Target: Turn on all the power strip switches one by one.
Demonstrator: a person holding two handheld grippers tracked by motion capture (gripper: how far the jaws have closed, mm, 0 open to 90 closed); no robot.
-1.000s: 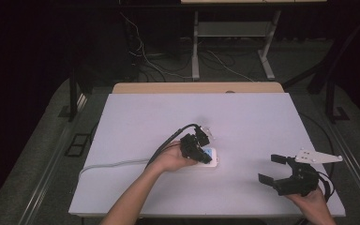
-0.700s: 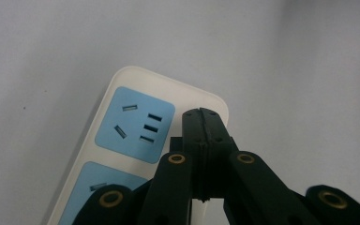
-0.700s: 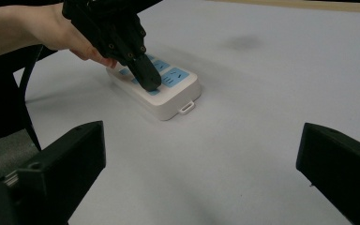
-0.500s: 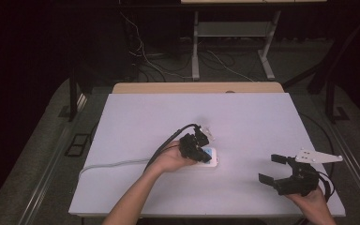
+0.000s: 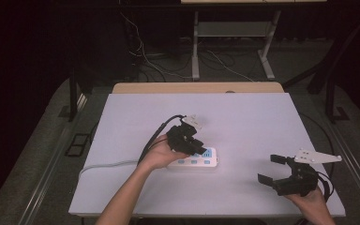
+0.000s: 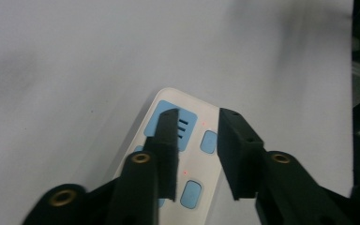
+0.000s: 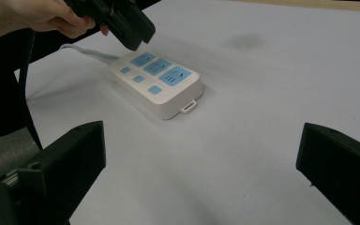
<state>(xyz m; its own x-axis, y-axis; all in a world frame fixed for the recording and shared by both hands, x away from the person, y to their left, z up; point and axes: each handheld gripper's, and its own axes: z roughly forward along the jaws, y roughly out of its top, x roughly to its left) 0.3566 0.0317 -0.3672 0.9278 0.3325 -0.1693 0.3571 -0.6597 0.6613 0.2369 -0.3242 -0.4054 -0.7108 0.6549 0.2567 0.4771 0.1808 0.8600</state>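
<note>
High view: the power strip point(image 5: 194, 162) lies near the middle of the table point(image 5: 243, 117). My left gripper point(image 5: 198, 149) hangs just above the strip, and my right gripper point(image 5: 273, 169) sits well off to its right, jaws spread wide.

Left gripper view: jaws have just been opening, nothing between them, strip point(image 6: 206, 117) below.

Right gripper view: jaws wide apart, strip point(image 7: 157, 84) ahead, left gripper point(image 7: 136, 30) above it.
</note>
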